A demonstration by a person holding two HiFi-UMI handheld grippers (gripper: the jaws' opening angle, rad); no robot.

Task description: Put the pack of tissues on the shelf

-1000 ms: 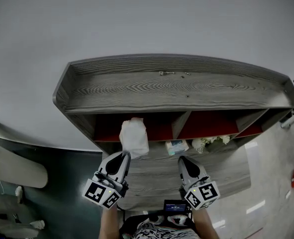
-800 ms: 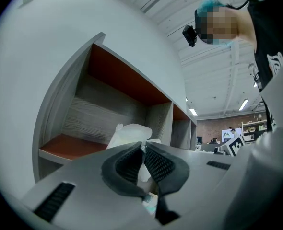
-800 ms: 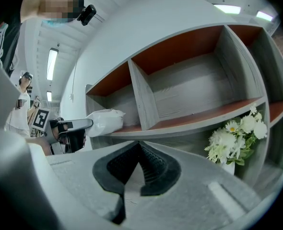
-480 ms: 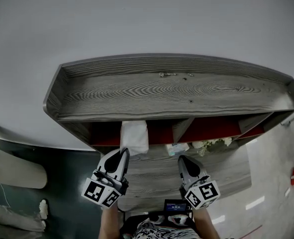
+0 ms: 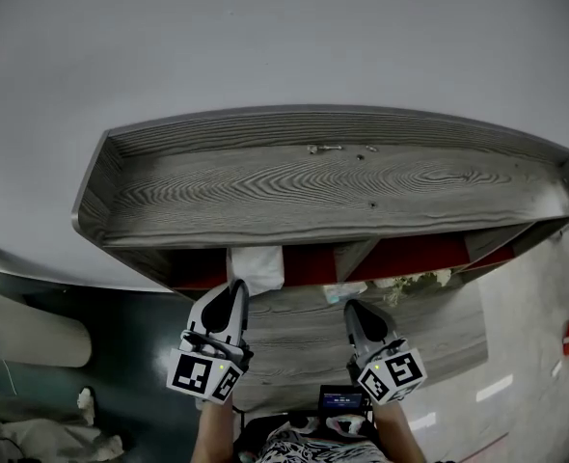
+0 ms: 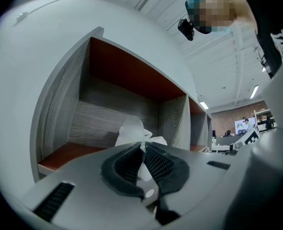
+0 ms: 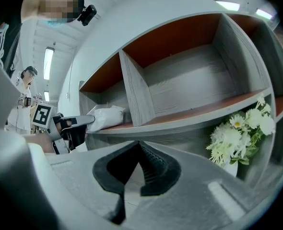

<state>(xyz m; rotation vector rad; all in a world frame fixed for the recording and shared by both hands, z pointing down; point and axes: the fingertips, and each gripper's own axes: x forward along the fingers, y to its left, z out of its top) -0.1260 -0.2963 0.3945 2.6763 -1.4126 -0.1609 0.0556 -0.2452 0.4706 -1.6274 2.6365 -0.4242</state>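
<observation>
The white pack of tissues [image 5: 256,266] sits in the mouth of the left compartment of the grey wooden shelf [image 5: 313,186], half hidden under the shelf's top board. My left gripper [image 5: 236,291] is shut on its near end. In the left gripper view the crumpled pack [image 6: 134,130] sticks out past the closed jaws of the left gripper [image 6: 142,147], with the red-lined compartment behind it. The right gripper view shows the pack [image 7: 105,116] lying on the compartment's floor with the left gripper [image 7: 69,123] still on it. My right gripper [image 5: 355,309] [image 7: 140,145] hangs shut and empty below the shelf.
White flowers [image 7: 242,135] [image 5: 412,281] stand on the lower board at the right. A small blue-and-white pack [image 5: 342,290] lies beside them. A small metal piece [image 5: 323,149] rests on the top board. The middle compartment [image 7: 189,85] holds nothing.
The left gripper has carried the pack forward, deeper under the shelf's top board. The head has come closer, so the top board now hides more of the compartments. The right gripper has barely moved.
</observation>
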